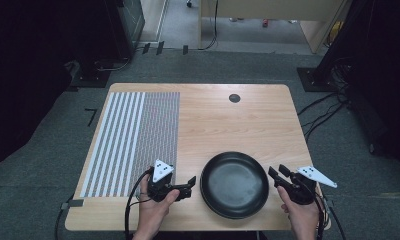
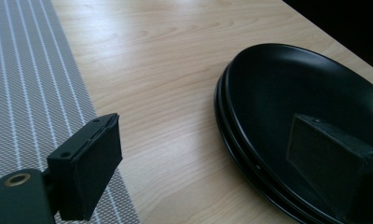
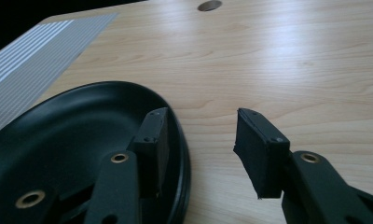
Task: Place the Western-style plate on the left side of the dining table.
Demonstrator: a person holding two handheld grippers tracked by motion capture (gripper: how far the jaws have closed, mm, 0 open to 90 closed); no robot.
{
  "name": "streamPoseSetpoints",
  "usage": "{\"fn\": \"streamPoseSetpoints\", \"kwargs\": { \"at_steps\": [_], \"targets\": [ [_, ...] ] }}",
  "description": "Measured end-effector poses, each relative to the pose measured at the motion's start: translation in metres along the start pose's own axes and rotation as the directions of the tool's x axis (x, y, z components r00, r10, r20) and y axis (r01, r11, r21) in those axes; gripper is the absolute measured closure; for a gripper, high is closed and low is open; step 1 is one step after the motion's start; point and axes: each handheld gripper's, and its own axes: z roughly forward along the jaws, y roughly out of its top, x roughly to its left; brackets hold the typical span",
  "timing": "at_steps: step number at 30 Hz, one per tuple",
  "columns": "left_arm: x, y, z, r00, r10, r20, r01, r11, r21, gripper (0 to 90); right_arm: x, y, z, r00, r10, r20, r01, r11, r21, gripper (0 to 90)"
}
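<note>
Two grippers are brought in on a stack of black plates [image 1: 234, 184] at the near edge of the table [image 1: 248, 120], one from each side.

Both pairs of jaws stand open and nothing is yet gripped: the rim lies between the jaws of the left gripper [image 1: 189, 184], and between those of the right gripper [image 1: 279, 174], one jaw over the bowl and one outside. Next, each pair would have to be closed squarely on the rim before any lift. Being round, the stack has no long axis; it lies flat, opening upward, beside a striped mat [image 1: 133, 140].
</note>
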Motion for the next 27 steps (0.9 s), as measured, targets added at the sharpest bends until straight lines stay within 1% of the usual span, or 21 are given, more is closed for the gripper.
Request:
{"fn": "streamPoseSetpoints", "kwargs": {
  "at_steps": [1, 3, 5, 7, 9, 10, 12, 13, 14, 16, 17, 18, 19, 20, 22, 24, 25, 26, 27],
  "targets": [
    [-0.001, 0.000, 0.001, 0.9999, -0.005, 0.013, 0.005, 1.0000, 0.005, 9.8, 0.001, -0.001, 0.001, 0.9999, -0.006, -0.008, 0.006, 1.0000, -0.001, 56.4],
    [-0.003, -0.002, 0.003, 0.9995, -0.007, 0.031, 0.007, 0.9999, 0.012, 9.9, 0.004, -0.003, 0.003, 0.9995, -0.001, -0.031, 0.001, 1.0000, 0.008, 58.8],
    [-0.007, -0.004, 0.006, 0.9993, 0.000, 0.036, -0.001, 0.9998, 0.021, 10.5, 0.006, -0.005, 0.006, 0.9988, 0.017, -0.045, -0.015, 0.9990, 0.041, 59.4],
    [-0.010, -0.006, 0.008, 0.9987, 0.006, 0.050, -0.008, 0.9996, 0.028, 13.4, 0.006, -0.008, 0.008, 0.9990, 0.029, -0.034, -0.027, 0.9978, 0.060, 60.7],
    [-0.013, -0.007, 0.010, 0.9975, 0.010, 0.070, -0.013, 0.9994, 0.032, 14.5, 0.007, -0.010, 0.008, 0.9991, 0.037, -0.022, -0.036, 0.9976, 0.059, 68.1],
    [-0.014, -0.008, 0.011, 0.9970, 0.008, 0.077, -0.011, 0.9993, 0.036, 15.5, 0.007, -0.011, 0.008, 0.9979, 0.058, -0.027, -0.056, 0.9959, 0.070, 70.1],
    [-0.015, -0.011, 0.014, 0.9959, -0.009, 0.090, 0.005, 0.9991, 0.043, 21.1, 0.007, -0.012, 0.008, 0.9955, 0.083, -0.046, -0.079, 0.9942, 0.074, 74.7],
    [-0.016, -0.012, 0.015, 0.9948, -0.021, 0.099, 0.016, 0.9986, 0.051, 23.2, 0.007, -0.013, 0.009, 0.9944, 0.093, -0.049, -0.090, 0.9931, 0.075, 76.2],
    [-0.016, -0.013, 0.017, 0.9929, -0.043, 0.111, 0.036, 0.9974, 0.063, 25.6, 0.007, -0.013, 0.009, 0.9942, 0.099, -0.041, -0.096, 0.9924, 0.078, 77.0],
    [-0.015, -0.016, 0.020, 0.9846, -0.096, 0.146, 0.084, 0.9925, 0.090, 33.2, 0.006, -0.014, 0.010, 0.9945, 0.104, -0.014, -0.102, 0.9892, 0.105, 77.9],
    [-0.015, -0.017, 0.021, 0.9851, -0.099, 0.140, 0.086, 0.9916, 0.096, 35.4, 0.006, -0.015, 0.010, 0.9936, 0.113, -0.007, -0.111, 0.9878, 0.109, 79.3],
    [-0.016, -0.019, 0.023, 0.9878, -0.091, 0.127, 0.078, 0.9918, 0.101, 37.6, 0.005, -0.016, 0.011, 0.9919, 0.127, -0.007, -0.125, 0.9852, 0.117, 81.2],
    [-0.017, -0.020, 0.024, 0.9879, -0.090, 0.126, 0.077, 0.9912, 0.108, 41.2, 0.006, -0.017, 0.011, 0.9901, 0.140, -0.013, -0.137, 0.9830, 0.122, 84.0],
    [-0.017, -0.021, 0.025, 0.9860, -0.099, 0.134, 0.085, 0.9900, 0.113, 41.2, 0.006, -0.017, 0.011, 0.9901, 0.140, -0.013, -0.137, 0.9830, 0.122, 84.0],
    [-0.018, -0.023, 0.027, 0.9852, -0.100, 0.139, 0.083, 0.9887, 0.125, 43.9, 0.007, -0.017, 0.011, 0.9906, 0.137, -0.002, -0.135, 0.9832, 0.122, 84.4],
    [-0.019, -0.025, 0.030, 0.9835, -0.103, 0.149, 0.083, 0.9871, 0.137, 46.4, 0.007, -0.017, 0.011, 0.9907, 0.136, -0.001, -0.135, 0.9838, 0.118, 84.5],
    [-0.020, -0.026, 0.032, 0.9830, -0.102, 0.152, 0.080, 0.9866, 0.142, 49.1, 0.006, -0.018, 0.011, 0.9891, 0.147, -0.005, -0.145, 0.9826, 0.116, 84.8],
    [-0.021, -0.027, 0.032, 0.9823, -0.102, 0.157, 0.079, 0.9866, 0.143, 49.1, 0.006, -0.018, 0.011, 0.9891, 0.147, -0.005, -0.145, 0.9826, 0.116, 84.8],
    [-0.022, -0.027, 0.032, 0.9812, -0.100, 0.165, 0.077, 0.9869, 0.142, 53.9, 0.005, -0.018, 0.011, 0.9862, 0.165, -0.014, -0.162, 0.9802, 0.114, 85.2]
  ]
}}
